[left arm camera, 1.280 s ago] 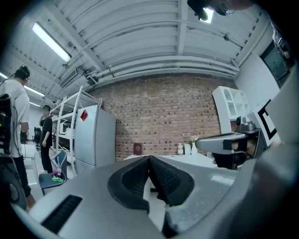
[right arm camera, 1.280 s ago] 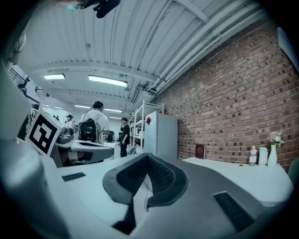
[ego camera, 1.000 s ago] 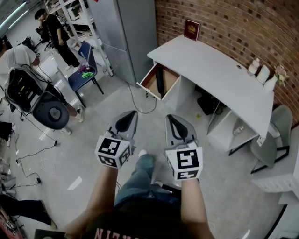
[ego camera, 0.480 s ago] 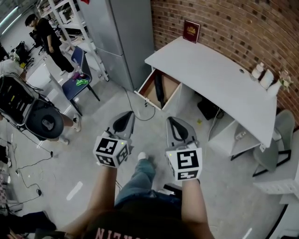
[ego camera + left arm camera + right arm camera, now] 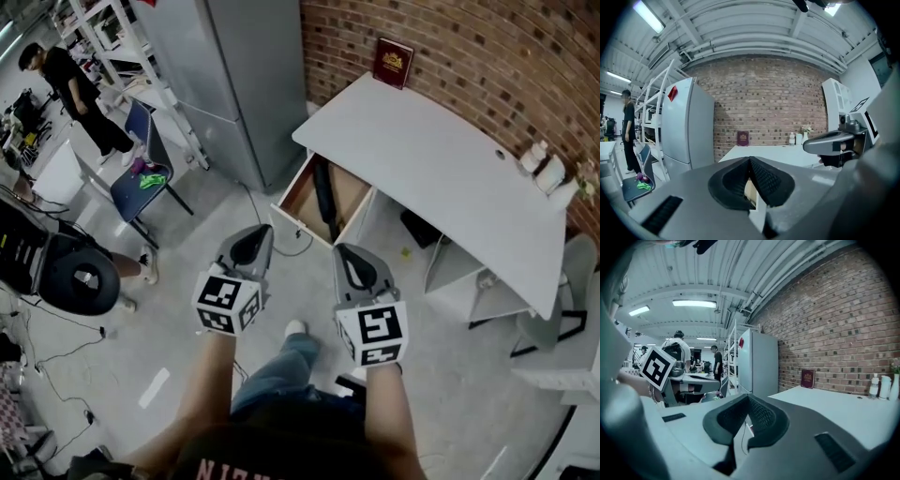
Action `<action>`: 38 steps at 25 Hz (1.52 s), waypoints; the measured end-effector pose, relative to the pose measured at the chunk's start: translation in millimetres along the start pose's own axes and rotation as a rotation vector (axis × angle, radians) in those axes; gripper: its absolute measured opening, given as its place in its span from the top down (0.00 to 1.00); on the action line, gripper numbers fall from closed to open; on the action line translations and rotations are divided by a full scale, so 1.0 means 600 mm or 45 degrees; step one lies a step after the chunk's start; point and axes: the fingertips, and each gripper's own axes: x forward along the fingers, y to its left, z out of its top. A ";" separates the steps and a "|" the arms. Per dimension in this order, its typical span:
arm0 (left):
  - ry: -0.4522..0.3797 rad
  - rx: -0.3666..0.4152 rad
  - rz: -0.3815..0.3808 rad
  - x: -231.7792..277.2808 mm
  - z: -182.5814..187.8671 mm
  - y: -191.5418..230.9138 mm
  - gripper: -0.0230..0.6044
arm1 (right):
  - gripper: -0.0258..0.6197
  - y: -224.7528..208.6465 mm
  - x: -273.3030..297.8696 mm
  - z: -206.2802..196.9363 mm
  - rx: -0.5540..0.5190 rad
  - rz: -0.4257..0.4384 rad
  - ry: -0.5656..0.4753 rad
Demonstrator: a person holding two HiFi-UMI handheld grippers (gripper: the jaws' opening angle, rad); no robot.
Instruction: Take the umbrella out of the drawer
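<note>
Lying beyond right gripper (image 5: 345, 253), probably umbrella (image 5: 323, 192)

This looks like a laboratory or workshop hall with office furniture, not a home. The brick wall (image 5: 487, 56) is bare, and the floor (image 5: 169, 291) is plain grey concrete with a loose cable (image 5: 255, 208) on it. Exposed pipes (image 5: 759, 46) and tube lights (image 5: 693, 303) run under the ceiling. Open metal racks (image 5: 112, 19) stand beside a tall grey refrigerator (image 5: 234, 84). There is a white desk (image 5: 441, 159), a blue chair (image 5: 141, 178) and a black office chair (image 5: 84, 279), and a person (image 5: 70, 89) stands near the racks.
</note>
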 end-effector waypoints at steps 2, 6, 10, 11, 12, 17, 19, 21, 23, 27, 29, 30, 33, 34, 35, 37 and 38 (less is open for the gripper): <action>0.014 -0.014 -0.020 0.036 -0.004 0.036 0.97 | 0.97 -0.008 0.047 -0.002 0.028 -0.012 0.025; 0.033 -0.033 -0.065 0.101 -0.008 0.099 0.97 | 0.97 -0.027 0.130 -0.012 0.050 -0.055 0.085; 0.064 -0.038 -0.095 0.156 -0.021 0.153 0.97 | 0.97 -0.058 0.201 -0.021 0.071 -0.114 0.128; 0.071 -0.040 -0.099 0.167 -0.025 0.164 0.97 | 0.97 -0.064 0.216 -0.023 0.075 -0.122 0.138; 0.077 -0.044 -0.100 0.177 -0.029 0.175 0.97 | 0.97 -0.069 0.229 -0.027 0.080 -0.126 0.153; 0.105 -0.076 -0.097 0.211 -0.054 0.217 0.97 | 0.82 -0.095 0.284 -0.052 0.132 -0.106 0.210; 0.125 -0.095 -0.093 0.223 -0.068 0.226 0.97 | 0.78 -0.105 0.303 -0.063 0.159 -0.097 0.233; 0.148 -0.139 -0.089 0.236 -0.085 0.235 0.97 | 0.78 -0.113 0.322 -0.078 0.164 -0.086 0.264; 0.171 -0.198 -0.081 0.249 -0.105 0.243 0.97 | 0.81 -0.118 0.338 -0.090 0.165 -0.075 0.275; 0.223 -0.252 -0.041 0.270 -0.147 0.258 0.97 | 0.81 -0.122 0.373 -0.129 0.204 -0.044 0.348; 0.239 -0.264 -0.022 0.287 -0.162 0.265 0.97 | 0.81 -0.130 0.392 -0.160 0.223 -0.039 0.396; 0.244 -0.268 -0.015 0.297 -0.169 0.267 0.97 | 0.80 -0.136 0.402 -0.176 0.227 -0.042 0.418; 0.256 -0.270 -0.010 0.330 -0.189 0.272 0.97 | 0.80 -0.155 0.434 -0.221 0.238 -0.059 0.463; 0.261 -0.268 -0.011 0.341 -0.197 0.274 0.97 | 0.80 -0.161 0.444 -0.236 0.240 -0.062 0.480; 0.267 -0.265 -0.012 0.352 -0.204 0.275 0.97 | 0.80 -0.166 0.454 -0.251 0.242 -0.065 0.495; 0.275 -0.260 -0.014 0.371 -0.220 0.279 0.97 | 0.80 -0.179 0.471 -0.277 0.242 -0.081 0.514; 0.276 -0.259 -0.018 0.380 -0.227 0.281 0.97 | 0.80 -0.186 0.479 -0.288 0.239 -0.096 0.519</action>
